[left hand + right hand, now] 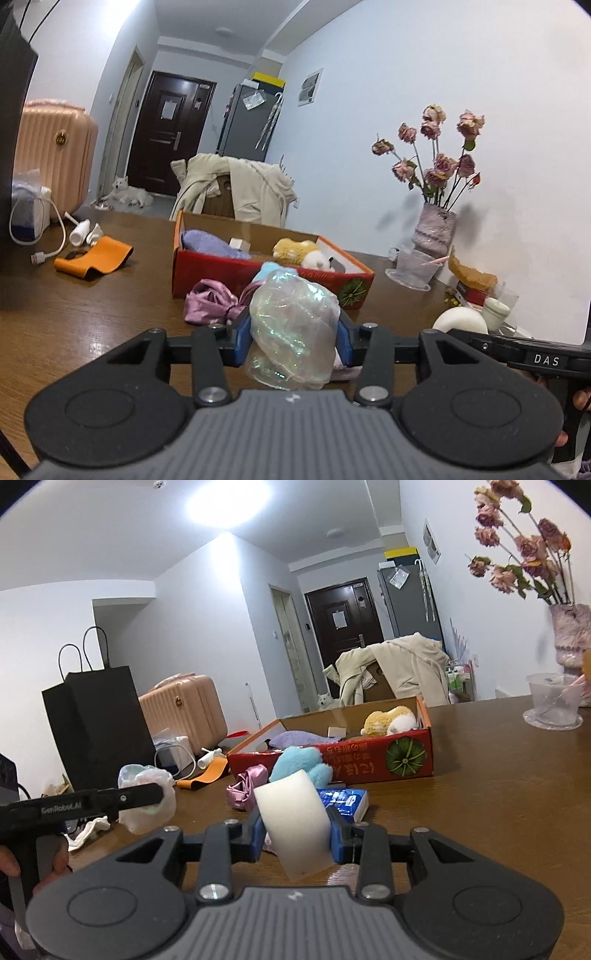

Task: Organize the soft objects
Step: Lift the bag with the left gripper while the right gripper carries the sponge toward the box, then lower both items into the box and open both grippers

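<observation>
My left gripper (293,336) is shut on a crumpled iridescent plastic bag (291,325), held above the wooden table; the bag also shows in the right wrist view (147,801). My right gripper (295,834) is shut on a white sponge block (295,823), which also shows in the left wrist view (461,321). A red cardboard box (258,273) holds a purple towel (210,242) and a yellow plush toy (299,253). In front of the box lie a pink satin cloth (210,302) and a blue plush (301,764).
A blue tissue pack (343,803) lies beside the box. A vase of dried roses (436,229), a clear cup (415,267), a candle jar (496,308), an orange pouch (94,258), a white cable (37,229) and a black paper bag (96,723) stand around the table.
</observation>
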